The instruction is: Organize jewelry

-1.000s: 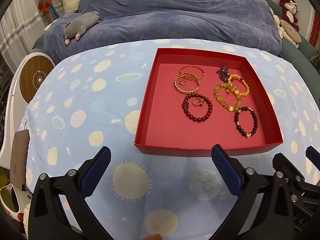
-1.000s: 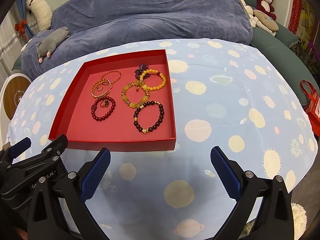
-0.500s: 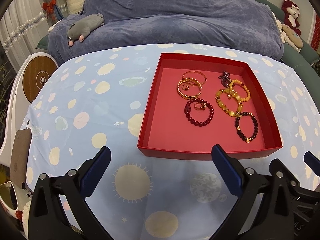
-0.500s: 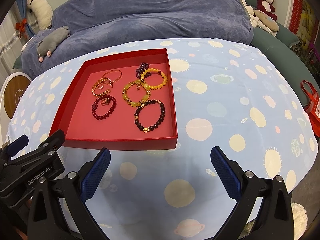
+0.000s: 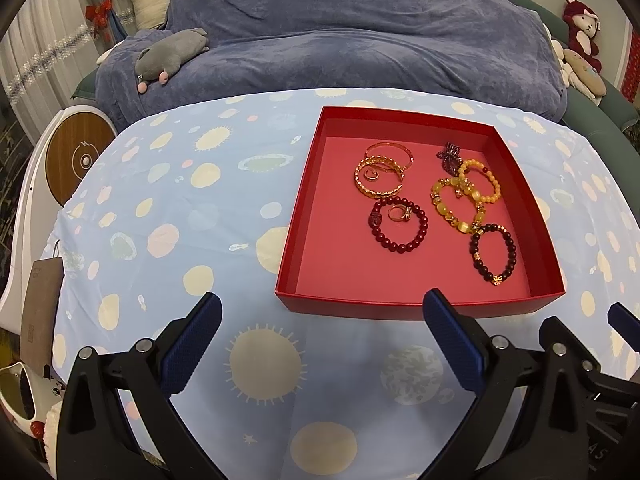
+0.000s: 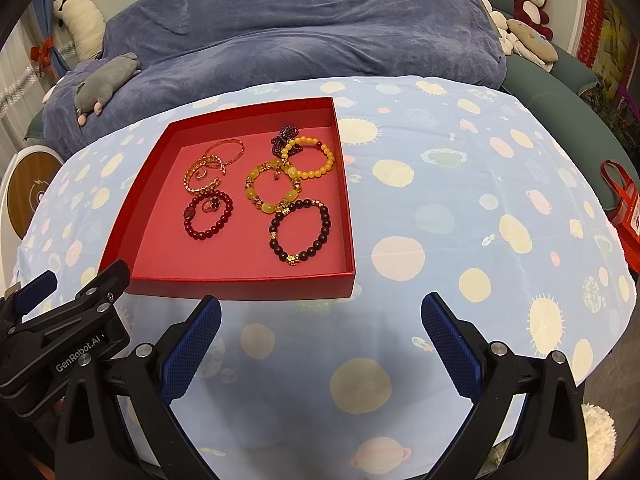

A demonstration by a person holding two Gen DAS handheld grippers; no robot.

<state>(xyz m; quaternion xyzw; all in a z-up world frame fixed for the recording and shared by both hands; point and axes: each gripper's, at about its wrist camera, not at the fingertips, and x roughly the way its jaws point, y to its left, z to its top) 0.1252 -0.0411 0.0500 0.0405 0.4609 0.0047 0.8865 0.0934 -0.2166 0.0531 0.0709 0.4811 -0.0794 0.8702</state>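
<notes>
A shallow red tray (image 5: 416, 304) (image 6: 240, 286) lies on the blue spotted tablecloth. Inside it lie gold bangles (image 5: 380, 174) (image 6: 208, 174), a red bead bracelet (image 5: 398, 222) (image 6: 208, 216) with a ring inside its loop, yellow bead bracelets (image 5: 466, 200) (image 6: 280, 188), a dark bead bracelet (image 5: 493, 254) (image 6: 300, 230) and a purple bead piece (image 5: 450, 156) (image 6: 285, 136). My left gripper (image 5: 320, 346) hovers open in front of the tray's near wall, holding nothing. My right gripper (image 6: 320, 344) is open too, just right of the left one, at the tray's near right corner.
A blue-covered sofa (image 5: 340, 40) with plush toys (image 5: 172, 56) stands behind the table. A round wooden-topped white unit (image 5: 80, 156) is at the left. A red bag (image 6: 624, 200) hangs off the right edge. Bare cloth (image 6: 480, 220) spreads right of the tray.
Both grippers have drawn slightly back and up from the tray, so it sits a little farther off in both views. Nothing in the tray has moved.
</notes>
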